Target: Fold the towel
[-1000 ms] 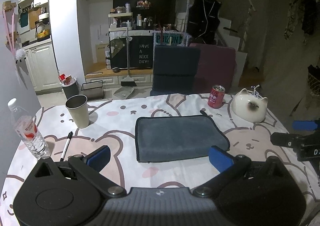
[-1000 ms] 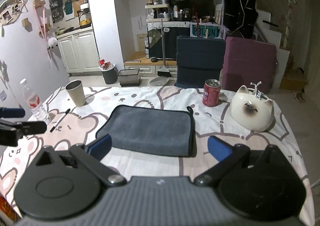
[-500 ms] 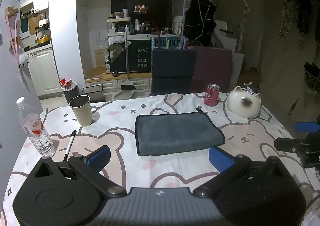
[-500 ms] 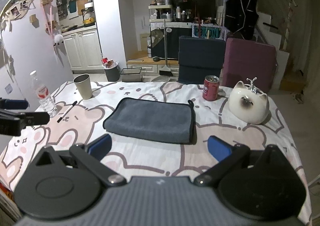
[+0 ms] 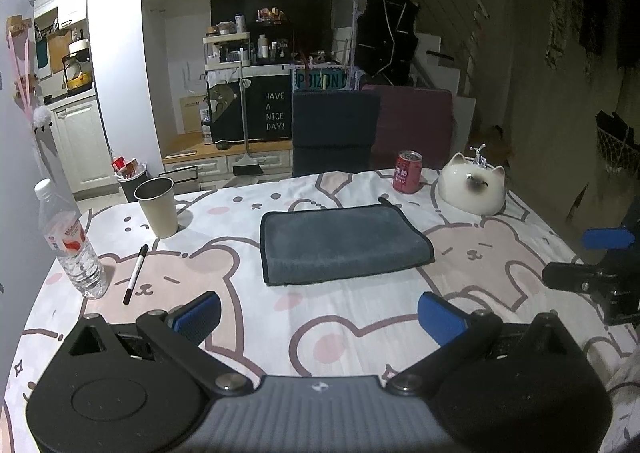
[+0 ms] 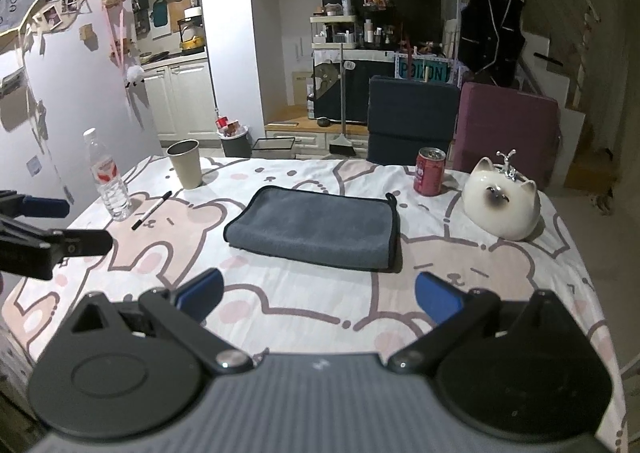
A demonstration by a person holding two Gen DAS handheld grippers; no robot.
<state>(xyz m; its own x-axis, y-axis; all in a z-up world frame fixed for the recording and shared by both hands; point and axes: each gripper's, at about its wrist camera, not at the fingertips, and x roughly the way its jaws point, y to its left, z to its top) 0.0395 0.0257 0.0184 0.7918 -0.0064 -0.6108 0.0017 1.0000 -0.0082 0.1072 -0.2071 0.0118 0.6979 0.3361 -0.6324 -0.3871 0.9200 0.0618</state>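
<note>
A grey towel (image 5: 340,243) lies folded into a flat rectangle at the middle of the table; it also shows in the right wrist view (image 6: 316,231). My left gripper (image 5: 320,317) is open and empty, held back from the towel's near edge. My right gripper (image 6: 318,295) is open and empty, also short of the towel. Each gripper shows at the edge of the other's view: the right gripper (image 5: 596,265) and the left gripper (image 6: 48,225).
On the bear-print tablecloth (image 5: 320,333) stand a beige cup (image 5: 157,207), a water bottle (image 5: 72,245), a black pen (image 5: 136,273), a red can (image 5: 407,172) and a white cat-shaped ceramic (image 5: 472,189). Two chairs (image 5: 336,129) stand behind the table.
Both grippers have drawn back and up from the towel, which now looks smaller and farther away. The towel has not moved.
</note>
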